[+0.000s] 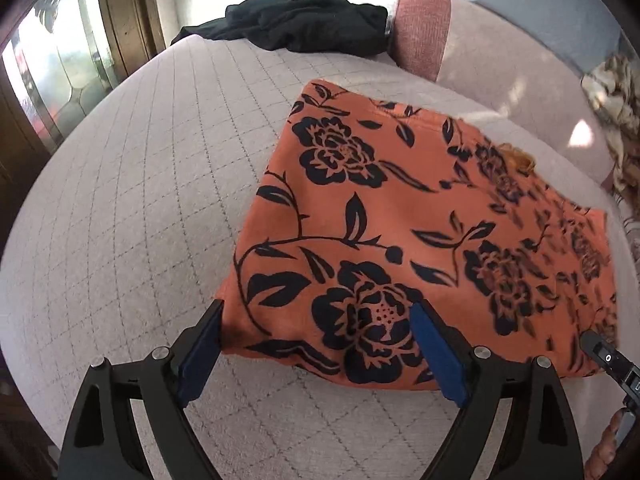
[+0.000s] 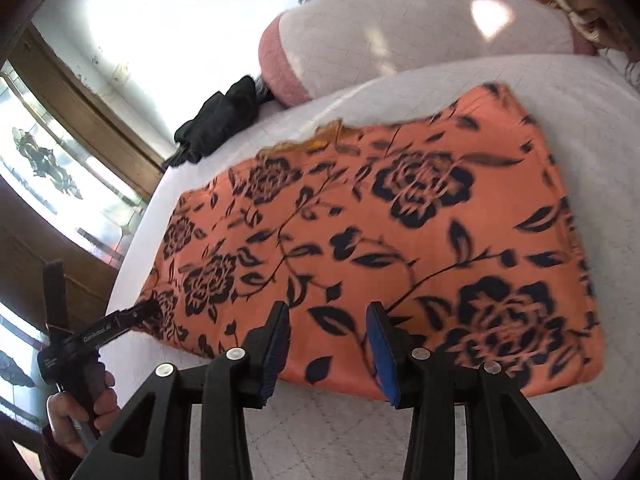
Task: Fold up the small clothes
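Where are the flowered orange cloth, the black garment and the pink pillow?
Orange cloth (image 1: 400,216): left wrist view, middle of its top.
Black garment (image 1: 304,24): left wrist view, middle of the heap.
Pink pillow (image 2: 280,68): right wrist view, its darker end.

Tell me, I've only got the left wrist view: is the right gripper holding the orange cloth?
Observer: No. The right gripper is open, poised at the near edge of the orange cloth, with nothing pinched.
Operator: Does the cloth's right end lie flat?
Observer: Yes. That end lies flat on the bed, with its near corner squared off.
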{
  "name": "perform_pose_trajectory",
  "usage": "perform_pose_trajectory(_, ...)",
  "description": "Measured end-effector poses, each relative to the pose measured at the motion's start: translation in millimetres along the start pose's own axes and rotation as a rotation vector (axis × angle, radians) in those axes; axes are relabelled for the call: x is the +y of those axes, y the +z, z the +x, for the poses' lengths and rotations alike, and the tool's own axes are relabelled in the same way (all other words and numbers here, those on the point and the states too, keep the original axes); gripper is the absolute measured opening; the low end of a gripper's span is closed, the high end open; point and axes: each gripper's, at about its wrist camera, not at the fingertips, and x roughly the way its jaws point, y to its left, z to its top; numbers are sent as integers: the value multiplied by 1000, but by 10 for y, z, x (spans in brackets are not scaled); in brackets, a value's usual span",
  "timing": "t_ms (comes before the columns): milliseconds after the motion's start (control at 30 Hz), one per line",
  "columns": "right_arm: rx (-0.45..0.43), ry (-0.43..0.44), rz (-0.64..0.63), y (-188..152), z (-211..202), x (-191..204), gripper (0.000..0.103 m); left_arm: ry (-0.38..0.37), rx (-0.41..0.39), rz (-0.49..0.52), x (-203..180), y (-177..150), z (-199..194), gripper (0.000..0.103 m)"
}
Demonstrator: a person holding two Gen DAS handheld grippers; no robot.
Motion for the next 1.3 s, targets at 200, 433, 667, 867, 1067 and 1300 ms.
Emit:
perform_pose_trajectory(200, 49, -46, -103, -75, 110, 221, 54, -73, 89, -100, 256, 22, 113, 98)
perform_pose_trajectory(433, 7, 34, 51, -122, -249, -43, 55, -158, 97, -390, 926, -285, -121, 97)
perform_pose_trajectory(667, -25, 129, 200, -215, -503, -268, 60, -405, 94, -426, 809, -595, -250, 96)
perform_pose_trajectory(867, -26, 195, 353, -451, -577, -478, 62, -451, 51, -480, 706, -512, -154, 97)
perform_pose_trajectory(1067, -38, 212, 557, -661, -492, -770, 72, -450, -14, -551, 621, -385, -4, 103)
perform_pose_trajectory(1300, -117, 194, 655, -635, -410, -934, 72, -301, -79, -449, 431, -284, 12, 103)
